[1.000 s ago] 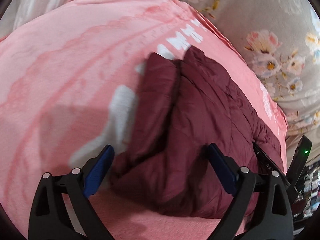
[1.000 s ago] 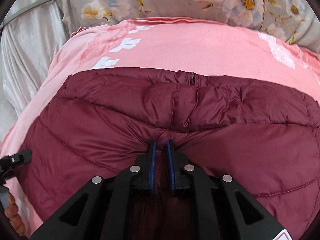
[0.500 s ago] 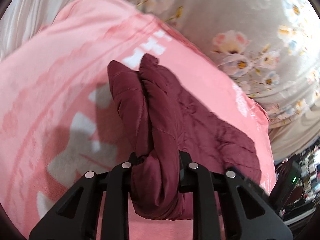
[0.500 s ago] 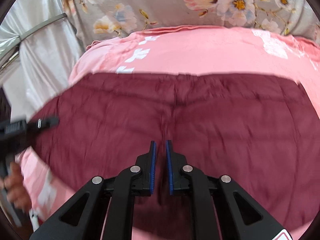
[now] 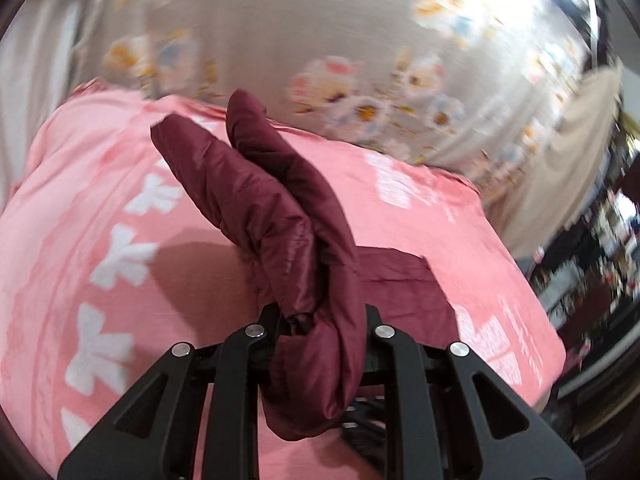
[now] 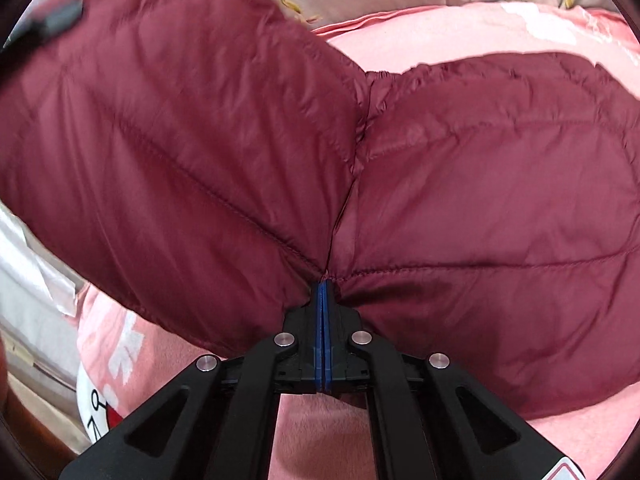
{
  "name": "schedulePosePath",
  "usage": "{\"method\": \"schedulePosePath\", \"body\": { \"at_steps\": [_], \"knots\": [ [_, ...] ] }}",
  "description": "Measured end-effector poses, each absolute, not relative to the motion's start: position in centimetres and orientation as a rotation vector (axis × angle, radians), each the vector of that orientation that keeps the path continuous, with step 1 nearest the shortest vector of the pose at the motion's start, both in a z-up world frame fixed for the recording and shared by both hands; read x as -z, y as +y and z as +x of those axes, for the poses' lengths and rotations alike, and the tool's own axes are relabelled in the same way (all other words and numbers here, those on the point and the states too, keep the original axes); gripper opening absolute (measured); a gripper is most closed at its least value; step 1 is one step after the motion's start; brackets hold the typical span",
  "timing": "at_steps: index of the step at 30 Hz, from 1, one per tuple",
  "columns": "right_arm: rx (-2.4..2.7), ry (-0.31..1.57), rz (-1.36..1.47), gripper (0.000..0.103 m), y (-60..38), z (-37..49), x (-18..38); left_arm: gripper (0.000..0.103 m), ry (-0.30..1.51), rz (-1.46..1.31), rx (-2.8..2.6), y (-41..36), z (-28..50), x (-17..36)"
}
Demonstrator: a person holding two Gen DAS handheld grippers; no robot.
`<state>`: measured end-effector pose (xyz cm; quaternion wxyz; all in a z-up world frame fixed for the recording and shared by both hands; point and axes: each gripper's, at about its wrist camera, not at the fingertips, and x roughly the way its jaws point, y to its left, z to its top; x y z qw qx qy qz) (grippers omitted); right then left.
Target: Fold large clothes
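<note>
Jacket: maroon quilted puffer jacket point(image 6: 480, 200), held by both grippers above and partly on a pink blanket point(image 5: 400, 216).
Left gripper: left gripper point(image 5: 320, 336) is clamped on a thick bunched fold of the jacket point(image 5: 280, 216); the fabric fills the gap between its black arms and hides the finger pads, and a rounded lump of it hangs down over the gripper's base.
Fold in the left view: from the clamp, two padded flaps rise side by side and lean toward the far left corner of the blanket, their tips reaching its far edge.
Rest of the jacket, left view: a flat maroon part lies on the blanket just to the right of the clamp.
Right gripper: right gripper point(image 6: 323, 292) has its blue pads pressed together, pinching the jacket at a seam where two quilted panels meet.
Panels, right view: the left panel is lifted and billows up toward the top left, blurred there; the right panel spreads out and rests on the blanket.
Blanket: pink with white bow-like patterns point(image 5: 120, 252); its near left corner in the right view shows a white cartoon print point(image 6: 100, 404).
Behind: grey floral sheet point(image 5: 360, 60) beyond the blanket's far edge, blurred in the left view.
</note>
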<state>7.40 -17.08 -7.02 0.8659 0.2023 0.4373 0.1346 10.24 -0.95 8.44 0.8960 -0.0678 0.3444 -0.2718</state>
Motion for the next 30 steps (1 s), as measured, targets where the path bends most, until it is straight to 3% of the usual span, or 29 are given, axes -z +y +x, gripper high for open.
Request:
{"method": "schedulePosePath", "body": {
  "at_steps": [6,13,23,30],
  "knots": [
    [-0.331,0.874,0.599,0.001,-20.1,5.8,6.8,0.017,0.713,-0.033,0.654,-8.4,9.9,-8.2],
    [-0.001,0.715,0.537,0.001,-29.1,-0.4,2.1,0.016,0.768,0.065,0.72,-15.6,10.4,-6.2],
    [0.089,0.832,0.661,0.001,-33.2,-0.8,8.0,0.016,0.855,0.204,0.738,-22.8,9.4,-2.0],
    [0.031,0.824,0.733,0.001,-34.3,-0.3,9.3,0.016,0.877,0.318,0.772,-26.7,7.8,0.2]
  ]
}}
